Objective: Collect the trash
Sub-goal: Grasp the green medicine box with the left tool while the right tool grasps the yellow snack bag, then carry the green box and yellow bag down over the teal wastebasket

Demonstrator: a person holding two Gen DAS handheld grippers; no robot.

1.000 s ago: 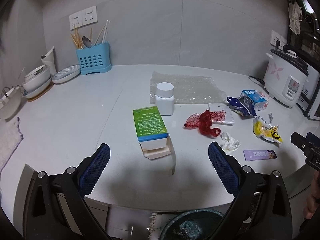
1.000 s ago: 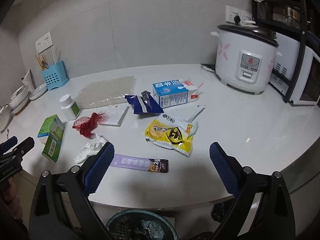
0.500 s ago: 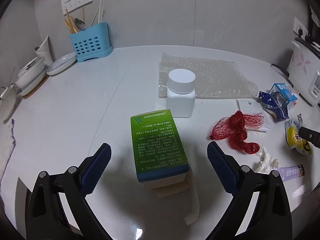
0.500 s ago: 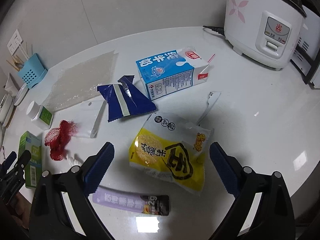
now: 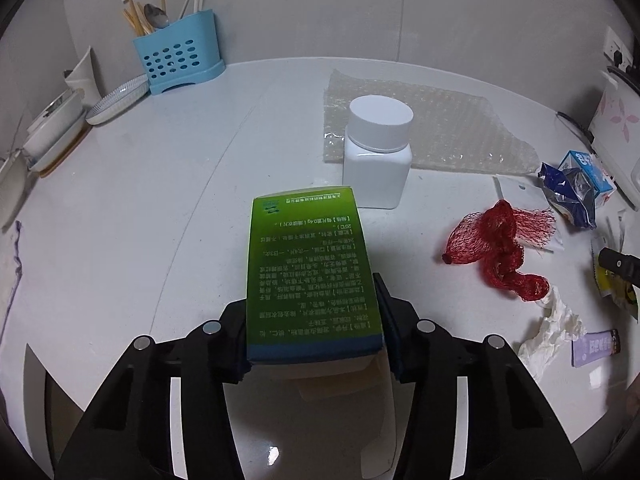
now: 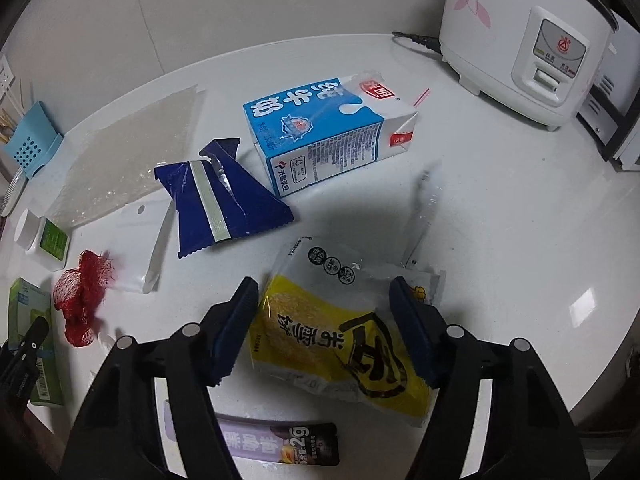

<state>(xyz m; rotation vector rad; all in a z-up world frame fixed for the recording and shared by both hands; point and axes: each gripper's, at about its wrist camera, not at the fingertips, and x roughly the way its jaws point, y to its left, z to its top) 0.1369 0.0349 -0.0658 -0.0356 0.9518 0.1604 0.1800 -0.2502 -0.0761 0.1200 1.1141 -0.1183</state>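
Observation:
My left gripper [image 5: 314, 320] is shut on a green box [image 5: 308, 272] that lies on the white counter. A white pill bottle [image 5: 378, 156] stands just beyond it, with red netting [image 5: 500, 248] and a crumpled tissue [image 5: 552, 328] to the right. My right gripper [image 6: 324, 320] is open, its fingers either side of a yellow snack bag [image 6: 340, 332] without touching it. A blue wrapper [image 6: 220, 204], a milk carton [image 6: 320, 132] and a purple sachet [image 6: 280, 442] lie around it.
A bubble wrap sheet [image 5: 432, 128] lies behind the bottle. A blue utensil holder [image 5: 176, 60] and dishes [image 5: 60, 128] stand at the back left. A rice cooker [image 6: 520, 36] stands at the back right. The counter edge [image 6: 592, 384] curves close on the right.
Both grippers moved forward and down. The left one closed on the green box. The right one narrowed around the yellow snack bag.

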